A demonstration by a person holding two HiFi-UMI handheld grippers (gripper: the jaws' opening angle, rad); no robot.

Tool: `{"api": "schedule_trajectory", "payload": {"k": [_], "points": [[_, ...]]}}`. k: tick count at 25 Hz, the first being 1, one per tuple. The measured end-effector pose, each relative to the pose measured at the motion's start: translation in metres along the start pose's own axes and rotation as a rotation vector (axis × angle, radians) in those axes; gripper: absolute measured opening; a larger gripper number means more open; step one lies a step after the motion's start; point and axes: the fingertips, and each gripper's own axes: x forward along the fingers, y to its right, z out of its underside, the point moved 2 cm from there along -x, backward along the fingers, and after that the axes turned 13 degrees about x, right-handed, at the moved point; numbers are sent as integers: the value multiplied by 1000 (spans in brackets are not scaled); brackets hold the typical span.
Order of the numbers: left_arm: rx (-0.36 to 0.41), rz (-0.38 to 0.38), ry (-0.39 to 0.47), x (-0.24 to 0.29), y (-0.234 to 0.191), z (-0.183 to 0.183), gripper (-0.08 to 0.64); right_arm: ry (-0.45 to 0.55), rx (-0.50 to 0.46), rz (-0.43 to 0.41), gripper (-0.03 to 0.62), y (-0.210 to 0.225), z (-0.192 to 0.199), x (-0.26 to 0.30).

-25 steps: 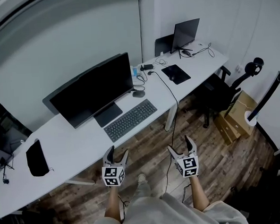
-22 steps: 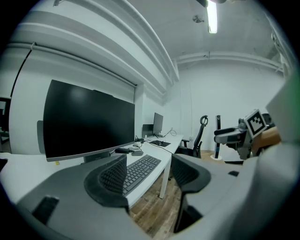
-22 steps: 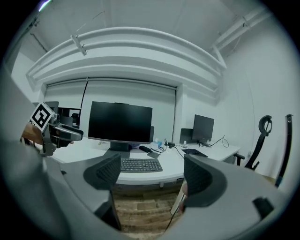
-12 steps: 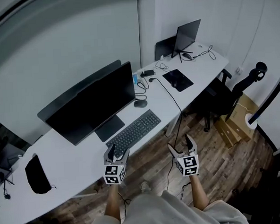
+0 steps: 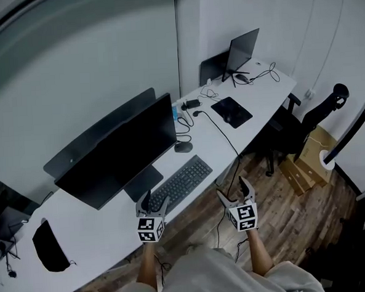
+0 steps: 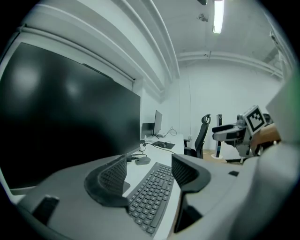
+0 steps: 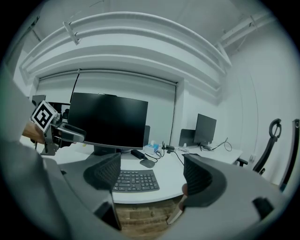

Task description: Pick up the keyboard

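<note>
Desk (image 5: 101,222) nearer; left hand-held gripper (image 5: 155,199), right hand-held gripper (image 5: 232,188) closer to keyboard (image 5: 180,184).

Your right gripper (image 7: 152,179), jaws spread wide, no object pressed by either pad. Framed in the gap at 6 o'clock, the dark keyboard (image 7: 133,181) lies flat on the white desk (image 7: 171,174), apart from both jaws. The mouse (image 7: 146,163) sits just beyond the keyboard, under the large black monitor (image 7: 108,119) at 10 o'clock. Your left gripper (image 7: 70,133) enters at 9 o'clock; a smaller second monitor (image 7: 205,129) stands at 3 o'clock; wood floor (image 7: 145,213) shows below the desk edge
</note>
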Motion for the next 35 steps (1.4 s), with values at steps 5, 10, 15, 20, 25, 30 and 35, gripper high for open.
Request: {"api": "schedule_trajectory", "payload": {"k": [5, 10, 15, 20, 25, 30, 35], "points": [[-3, 22, -8, 19, -6, 3, 293, -6, 7, 19, 414, 6, 2, 12], [-2, 34, -8, 38, -9, 0, 293, -13, 20, 35, 414, 17, 6, 23], [7, 45, -12, 60, -10, -2, 293, -14, 28, 34, 414, 29, 2, 41], [7, 32, -22, 90, -21, -3, 293, -14, 31, 26, 414, 46, -2, 74], [6, 20, -33, 127, -28, -7, 293, -18, 39, 11, 414, 68, -7, 108], [0, 2, -47, 165, -35, -16, 293, -29, 38, -3, 413, 98, -17, 143], [-13, -39, -65, 191, -39, -24, 293, -42, 37, -48, 413, 122, -27, 176]]}}
